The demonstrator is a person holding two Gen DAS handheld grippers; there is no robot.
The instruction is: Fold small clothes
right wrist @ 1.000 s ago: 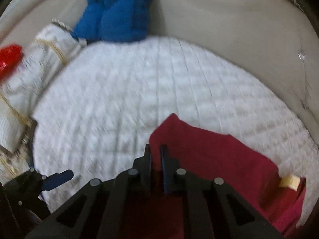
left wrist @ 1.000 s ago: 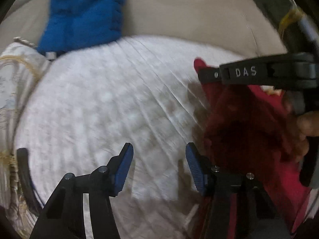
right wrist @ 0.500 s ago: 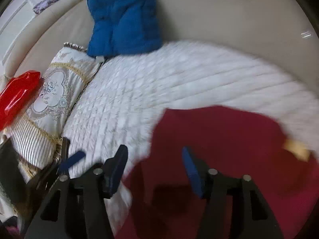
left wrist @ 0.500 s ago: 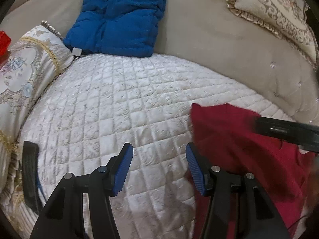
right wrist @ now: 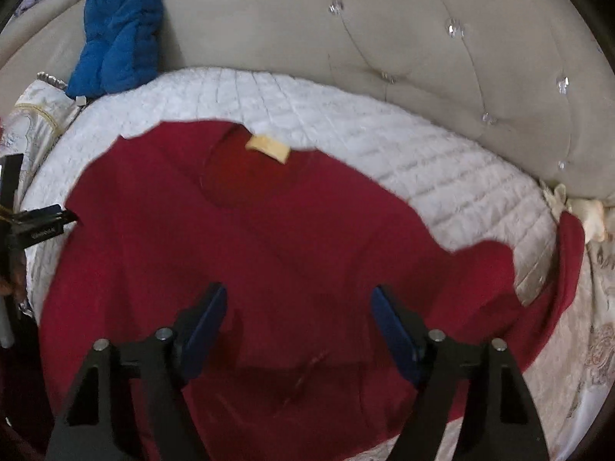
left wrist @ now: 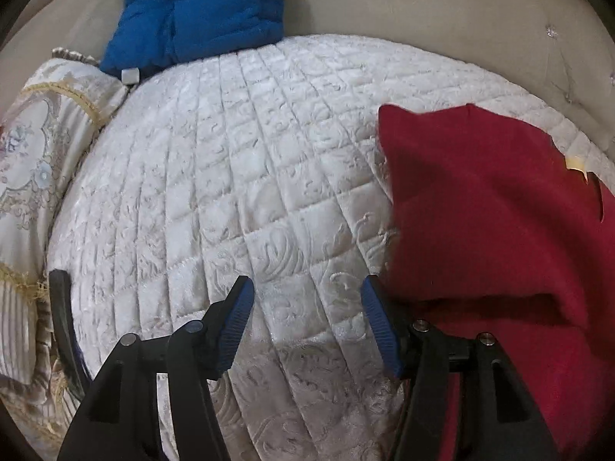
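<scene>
A white quilted bed cover [left wrist: 246,176] lies against a beige tufted headboard [right wrist: 423,50]. The right gripper [right wrist: 298,324] hangs over the red shirt [right wrist: 269,253], jaws opening, pads clear of the cloth. The left gripper [left wrist: 305,322] is also opening, nothing between its jaws, with the shirt's folded edge at 3 o'clock. The shirt lies flat, its tan neck label [right wrist: 268,147] at 12 o'clock. A blue cushion [left wrist: 200,11] sits at 11 o'clock.

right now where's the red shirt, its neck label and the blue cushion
red shirt [right wrist: 269,253]: right wrist view, middle of the body fabric.
neck label [right wrist: 268,147]: right wrist view, centre of the yellowish tag at the collar.
blue cushion [left wrist: 200,11]: left wrist view, middle of its padded face.
</scene>
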